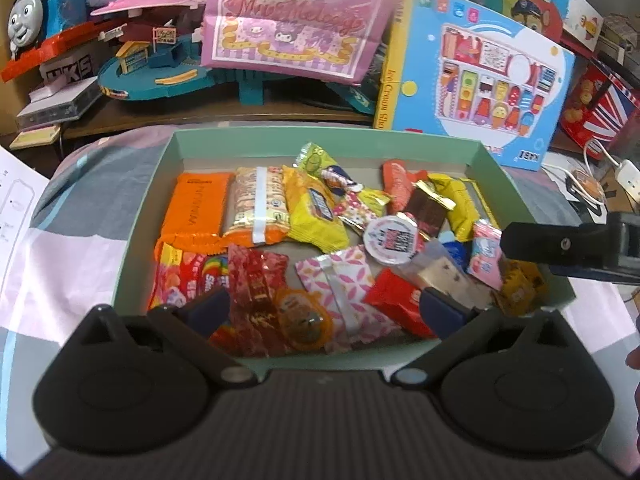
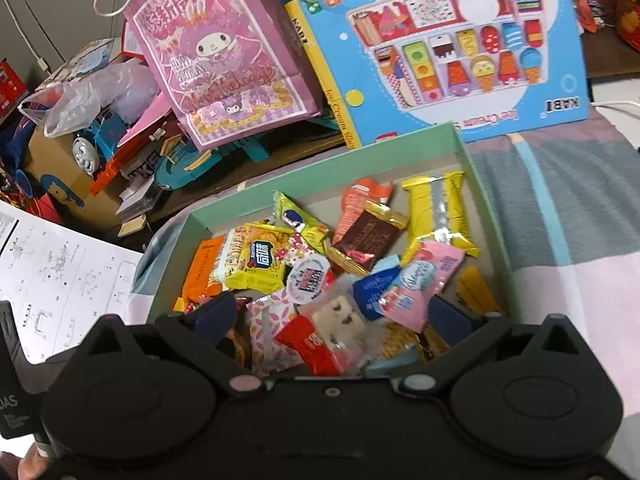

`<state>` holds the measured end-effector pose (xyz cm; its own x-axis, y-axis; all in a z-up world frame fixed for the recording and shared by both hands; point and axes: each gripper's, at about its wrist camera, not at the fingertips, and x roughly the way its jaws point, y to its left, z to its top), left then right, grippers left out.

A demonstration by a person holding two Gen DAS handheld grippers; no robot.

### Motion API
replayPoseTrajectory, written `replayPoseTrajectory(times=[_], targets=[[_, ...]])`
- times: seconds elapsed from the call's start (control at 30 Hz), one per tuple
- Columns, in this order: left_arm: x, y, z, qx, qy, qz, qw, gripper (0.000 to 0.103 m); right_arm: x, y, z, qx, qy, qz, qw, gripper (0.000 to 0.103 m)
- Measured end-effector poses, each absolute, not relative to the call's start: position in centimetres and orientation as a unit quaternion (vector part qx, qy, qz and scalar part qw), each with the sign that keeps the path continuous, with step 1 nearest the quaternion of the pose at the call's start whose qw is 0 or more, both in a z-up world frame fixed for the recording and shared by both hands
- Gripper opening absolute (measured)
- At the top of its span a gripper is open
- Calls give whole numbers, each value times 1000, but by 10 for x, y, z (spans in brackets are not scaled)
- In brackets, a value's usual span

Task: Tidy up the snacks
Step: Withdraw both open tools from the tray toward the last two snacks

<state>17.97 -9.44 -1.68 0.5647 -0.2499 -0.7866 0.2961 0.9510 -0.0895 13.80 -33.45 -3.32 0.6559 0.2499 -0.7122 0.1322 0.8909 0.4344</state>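
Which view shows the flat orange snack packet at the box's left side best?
The left wrist view: the flat orange snack packet lies unobstructed against the green cardboard box wall. In the right wrist view only a strip of it shows, overlapped by neighbouring wrappers.

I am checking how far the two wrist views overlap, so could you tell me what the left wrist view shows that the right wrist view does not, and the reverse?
Only the left wrist view shows the Skittles bag in the near-left corner of the box, the right gripper's finger reaching in from the right, and a white charger.

Only the right wrist view shows the bag's string handle and a cardboard box at left.

Both show the green box of snacks, the round-lidded cup, the pink gift bag, the ice cream toy box, and open, empty jaws.
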Motion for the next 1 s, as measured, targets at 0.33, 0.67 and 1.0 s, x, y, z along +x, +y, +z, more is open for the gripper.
replayPoseTrajectory(times=[0.33, 0.67, 1.0], targets=[[131, -119, -12, 50, 449, -195, 871, 103, 91, -363, -29, 233, 415, 13, 879, 103], [79, -153, -52, 94, 490, -242, 832, 103, 51, -390, -44, 240, 432, -11, 869, 103], [60, -173, -71, 129, 504, -276, 808, 102, 40, -402, -61, 254, 443, -13, 860, 103]])
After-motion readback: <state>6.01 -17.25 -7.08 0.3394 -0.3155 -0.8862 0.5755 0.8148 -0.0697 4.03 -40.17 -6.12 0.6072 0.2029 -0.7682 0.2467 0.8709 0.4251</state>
